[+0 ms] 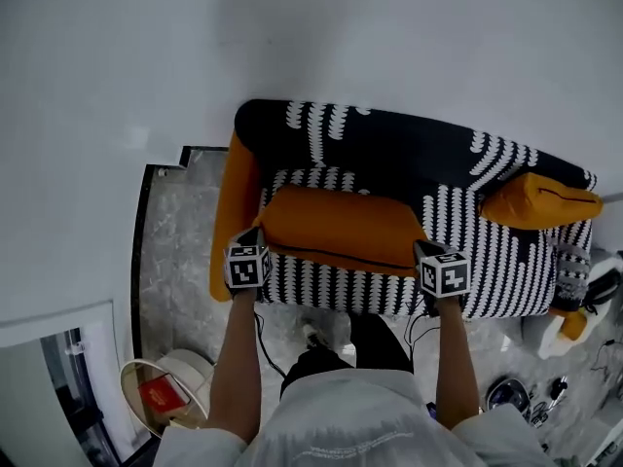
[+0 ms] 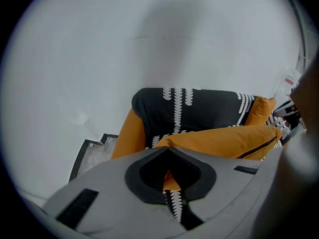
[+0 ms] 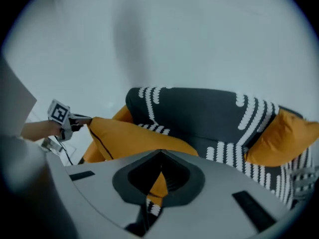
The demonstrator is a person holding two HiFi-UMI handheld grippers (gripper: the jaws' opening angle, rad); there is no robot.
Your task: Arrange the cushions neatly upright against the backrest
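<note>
A long orange cushion hangs just above the seat of the black sofa with the white pattern. My left gripper is shut on its near left corner. My right gripper is shut on its near right corner. In the left gripper view, orange fabric sits pinched between the jaws of the left gripper, and the cushion stretches off to the right. In the right gripper view, the right gripper also pinches orange fabric, with the cushion running left. A second orange cushion leans at the sofa's right end.
The sofa has orange sides and stands against a white wall. A grey marbled floor patch lies to its left. A round white stand with a red item is at the lower left. Shoes and clutter sit at the right.
</note>
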